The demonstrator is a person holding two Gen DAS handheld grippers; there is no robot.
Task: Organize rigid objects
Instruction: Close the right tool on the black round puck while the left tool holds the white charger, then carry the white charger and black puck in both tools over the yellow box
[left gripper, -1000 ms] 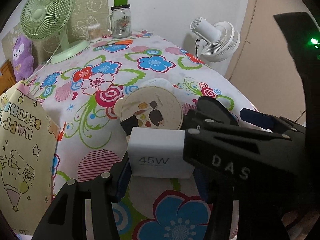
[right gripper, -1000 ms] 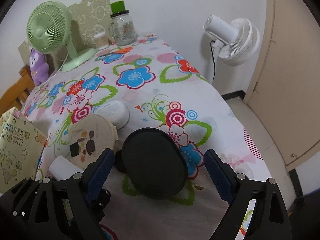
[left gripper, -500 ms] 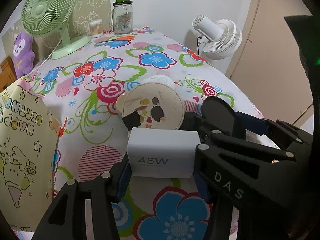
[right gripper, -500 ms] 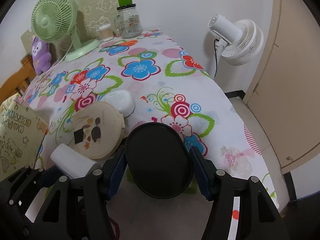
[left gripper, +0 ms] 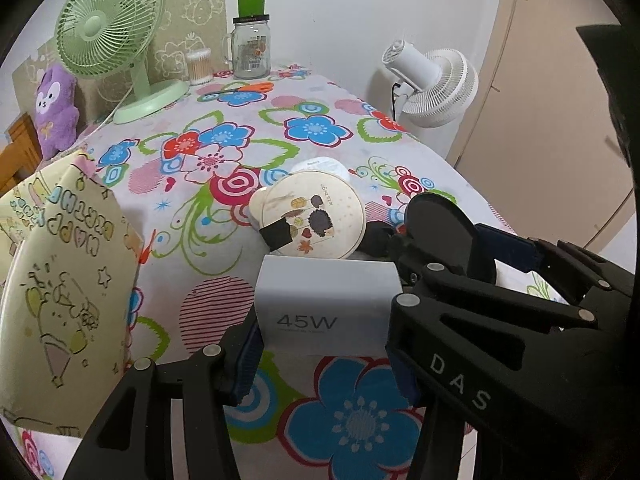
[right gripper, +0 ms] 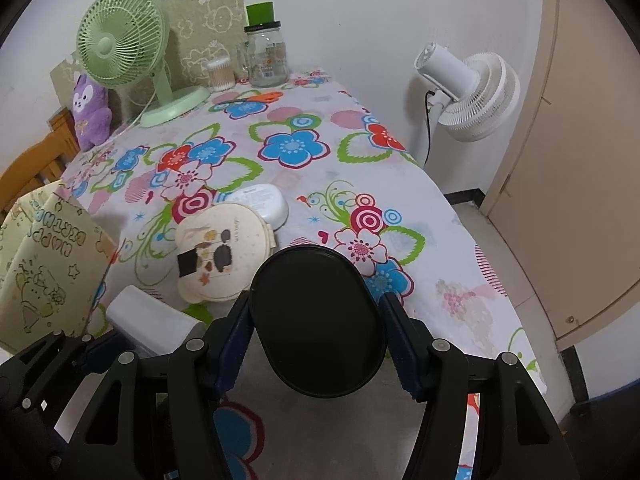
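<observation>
2 clamps: left gripper (left gripper: 324,354) on charger (left gripper: 326,308), right gripper (right gripper: 316,344), just closed, on black case (right gripper: 318,322).

A table (right gripper: 440,240) under a white cloth printed with bright flowers carries everything. At its far edge, against the wall, stand a green desk fan (right gripper: 132,52), a small tub of cotton swabs (right gripper: 221,74) and a glass jar (right gripper: 267,56) with a black lid. Orange-handled scissors (left gripper: 248,88) lie just before the jar. Toward the near edge, around the middle, a round cream case (right gripper: 224,256) with leaf prints rests on the cloth, overlapping a white oval case (right gripper: 266,202) behind it. At the left edge stands a yellow birthday gift bag (left gripper: 60,288).
</observation>
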